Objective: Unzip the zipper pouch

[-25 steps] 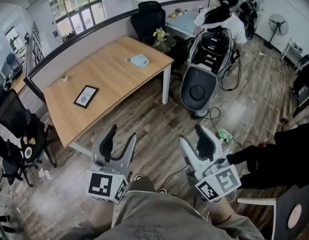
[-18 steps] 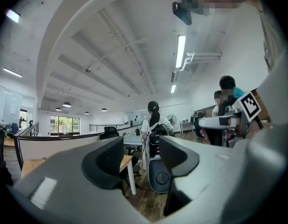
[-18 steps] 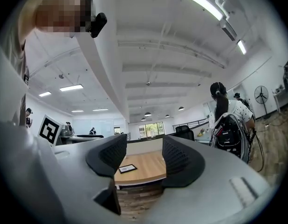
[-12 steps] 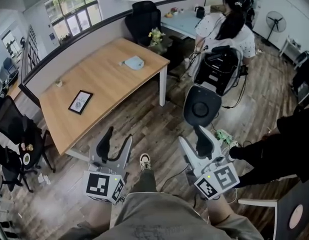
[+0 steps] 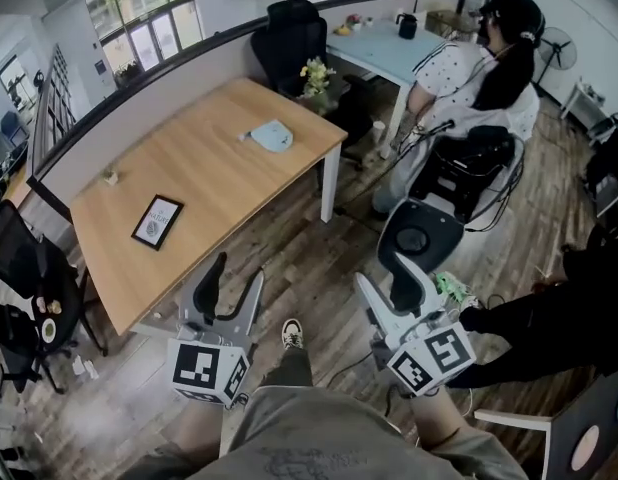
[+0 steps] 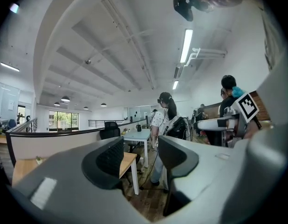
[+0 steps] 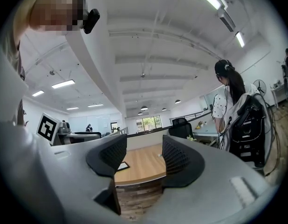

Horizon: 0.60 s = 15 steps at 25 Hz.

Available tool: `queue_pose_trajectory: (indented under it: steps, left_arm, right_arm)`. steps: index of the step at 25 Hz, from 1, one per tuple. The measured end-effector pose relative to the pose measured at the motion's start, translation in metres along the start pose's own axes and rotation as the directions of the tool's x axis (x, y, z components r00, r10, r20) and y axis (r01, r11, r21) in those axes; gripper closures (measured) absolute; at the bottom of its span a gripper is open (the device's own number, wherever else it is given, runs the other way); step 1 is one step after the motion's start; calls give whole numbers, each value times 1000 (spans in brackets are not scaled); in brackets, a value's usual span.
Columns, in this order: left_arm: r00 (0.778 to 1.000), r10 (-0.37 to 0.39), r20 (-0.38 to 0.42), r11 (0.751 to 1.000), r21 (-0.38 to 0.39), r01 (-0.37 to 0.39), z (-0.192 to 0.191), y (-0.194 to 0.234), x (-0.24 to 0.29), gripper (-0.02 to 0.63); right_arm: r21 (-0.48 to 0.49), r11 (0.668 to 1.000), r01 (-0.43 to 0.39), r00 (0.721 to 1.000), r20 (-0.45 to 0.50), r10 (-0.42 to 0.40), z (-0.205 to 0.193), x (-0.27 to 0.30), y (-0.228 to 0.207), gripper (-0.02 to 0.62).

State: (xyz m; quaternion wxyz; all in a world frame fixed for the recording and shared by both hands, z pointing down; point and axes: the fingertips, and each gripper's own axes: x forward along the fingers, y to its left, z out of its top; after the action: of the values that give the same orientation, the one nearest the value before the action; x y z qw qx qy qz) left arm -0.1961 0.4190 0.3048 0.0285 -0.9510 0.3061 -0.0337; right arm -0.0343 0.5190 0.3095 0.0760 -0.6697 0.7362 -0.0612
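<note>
Left gripper (image 5: 237,273) fingers (image 6: 109,158) wide apart, nothing between them, touching nothing; through the gap only a worktop corner and floor show. Right gripper (image 5: 384,276) fingers (image 7: 177,157) also spread wide and empty; the gap frames the wooden worktop (image 5: 189,183) and the picture frame (image 5: 157,220) lying on it. Both grippers are held low over the wood floor (image 5: 319,248), just short of the worktop's near edge, well apart from anything on it.

Zipper pouch (image 5: 270,135): light blue, lying flat on the far part of the worktop, near the right-hand end, well apart from both grippers. Its long axis runs roughly left-right in the head view, with a small tab sticking out at the left end. Zipper line and slider are too small to make out, so open or closed can't be told.

A shoe (image 5: 291,333) shows between the grippers. A person (image 5: 469,68) in a dotted top stands at right beside a black backpack-like unit, partly cut off by it.
</note>
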Motion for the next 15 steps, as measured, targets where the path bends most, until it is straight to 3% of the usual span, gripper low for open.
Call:
queue_pose_trajectory:
  steps: [15]
  left_arm:
    - [999, -32, -23, 999, -17, 32, 1, 164, 152, 379]
  right_arm:
    - [12, 1000, 14, 995, -102, -13, -2, 229, -53, 373]
